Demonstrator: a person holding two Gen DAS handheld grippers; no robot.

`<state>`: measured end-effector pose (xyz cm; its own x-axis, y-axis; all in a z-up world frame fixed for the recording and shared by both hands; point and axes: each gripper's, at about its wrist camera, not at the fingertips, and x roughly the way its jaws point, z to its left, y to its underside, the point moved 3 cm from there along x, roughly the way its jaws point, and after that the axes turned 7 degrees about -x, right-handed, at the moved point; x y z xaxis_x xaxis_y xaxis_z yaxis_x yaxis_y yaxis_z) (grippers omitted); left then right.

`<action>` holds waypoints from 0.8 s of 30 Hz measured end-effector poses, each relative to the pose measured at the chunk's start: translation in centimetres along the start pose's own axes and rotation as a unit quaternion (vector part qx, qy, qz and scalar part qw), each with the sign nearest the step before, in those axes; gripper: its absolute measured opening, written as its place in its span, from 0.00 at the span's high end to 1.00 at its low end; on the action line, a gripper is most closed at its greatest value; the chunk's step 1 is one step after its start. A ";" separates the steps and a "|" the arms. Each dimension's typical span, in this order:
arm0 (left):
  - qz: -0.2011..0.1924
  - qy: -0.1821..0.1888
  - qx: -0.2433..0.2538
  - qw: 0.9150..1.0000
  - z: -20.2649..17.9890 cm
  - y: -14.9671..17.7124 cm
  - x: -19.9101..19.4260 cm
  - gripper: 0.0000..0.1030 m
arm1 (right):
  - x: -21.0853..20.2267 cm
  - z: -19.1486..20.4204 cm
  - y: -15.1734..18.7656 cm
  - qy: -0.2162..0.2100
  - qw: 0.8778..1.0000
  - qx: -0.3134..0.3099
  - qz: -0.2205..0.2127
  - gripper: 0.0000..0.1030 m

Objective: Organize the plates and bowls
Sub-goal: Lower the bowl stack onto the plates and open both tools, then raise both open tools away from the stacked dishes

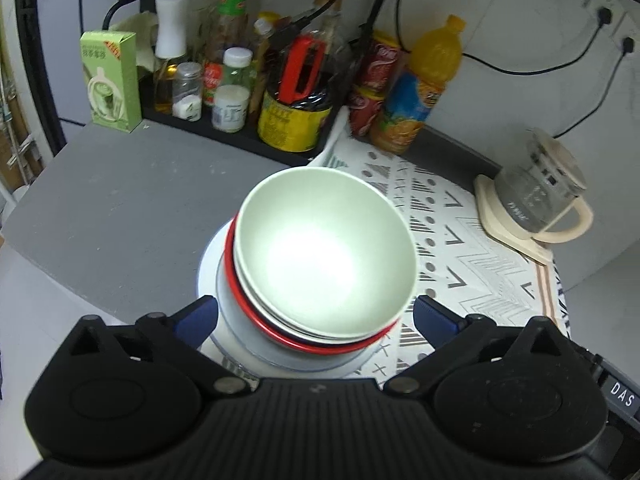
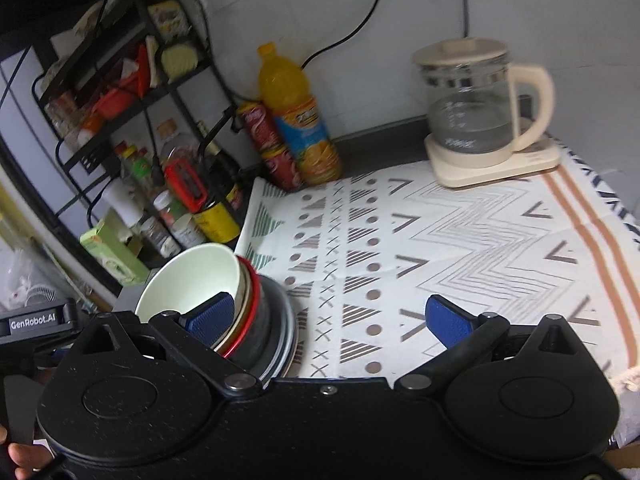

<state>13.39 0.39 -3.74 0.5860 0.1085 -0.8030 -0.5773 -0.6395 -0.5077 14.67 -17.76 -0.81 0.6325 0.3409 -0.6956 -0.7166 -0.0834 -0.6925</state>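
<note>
A stack of dishes stands on the counter at the left edge of the patterned cloth. A pale green bowl (image 1: 324,252) lies tilted on top, over a red-rimmed bowl (image 1: 256,320) and a pale blue plate (image 1: 224,312) at the bottom. My left gripper (image 1: 316,316) is open, its blue fingers on either side of the stack's near edge, holding nothing. In the right wrist view the same stack shows at the lower left with the green bowl (image 2: 188,284) on top. My right gripper (image 2: 328,320) is open and empty over the cloth, its left finger in front of the stack.
A black rack (image 1: 224,128) with bottles, jars and a yellow tin (image 1: 292,124) lines the back left. An orange juice bottle (image 2: 296,116) and red cans (image 2: 276,152) stand by the wall. A glass kettle (image 2: 476,112) sits at the back right of the patterned cloth (image 2: 460,240).
</note>
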 end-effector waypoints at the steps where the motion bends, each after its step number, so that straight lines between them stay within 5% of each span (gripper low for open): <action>1: -0.002 0.005 0.005 1.000 -0.2 0.1 -0.2 0.00 | -0.4 -0.2 0.0 0.004 1.000 0.003 -0.004 0.00; 12: -0.016 0.064 0.037 0.997 -0.9 -0.2 -1.6 0.00 | -4.6 -0.8 0.4 0.059 0.997 0.026 -0.043 0.00; 24: -0.004 0.130 0.122 0.984 0.6 -1.1 -3.7 0.00 | -7.0 4.1 2.7 0.125 0.990 0.038 -0.053 0.01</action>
<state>11.51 1.21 -0.39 0.6982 -0.1058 -0.7080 -0.6730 -0.4342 -0.5988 7.09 -16.57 2.99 0.7516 0.1003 -0.6519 -0.6562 0.0138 -0.7544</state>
